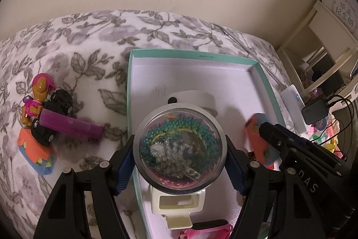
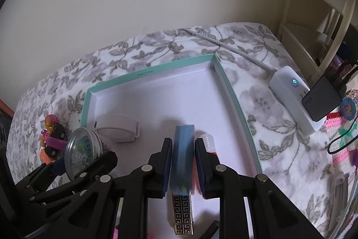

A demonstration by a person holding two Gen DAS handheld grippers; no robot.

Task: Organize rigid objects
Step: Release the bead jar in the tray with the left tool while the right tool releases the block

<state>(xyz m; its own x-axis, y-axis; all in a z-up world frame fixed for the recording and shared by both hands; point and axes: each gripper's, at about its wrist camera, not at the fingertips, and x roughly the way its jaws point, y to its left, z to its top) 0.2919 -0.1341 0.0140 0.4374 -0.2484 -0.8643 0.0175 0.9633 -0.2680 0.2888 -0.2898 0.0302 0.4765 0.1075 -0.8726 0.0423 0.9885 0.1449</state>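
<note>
Left tool grips a round clear-lidded tin of beads, pads pressed on its metal rim from both sides; lid faces the camera, pearl, green and pink beads visible inside. Tin hangs over the near left part of a teal-rimmed box with a white floor. Right tool is clamped on a blue block, narrow and upright between the pads, somewhat blurred; from the left wrist view the same block shows orange and blue faces. Block is over the box floor, toward the right wall.

In the box: a white plastic gadget near the left wall, a small clear bottle with orange liquid just behind the right tool's right finger, a patterned metal clip below the block, a cream plastic holder under the tin, something pink at the near edge.

Box sits on a bed with a grey floral blanket. Left of the box, apart from it: a toy figure with pink helmet, black toy wheels, a purple comb lying across them, an orange and blue block. Right of the box: a white power strip with a lit button, a black charger plugged in, its grey cable running along the blanket.
</note>
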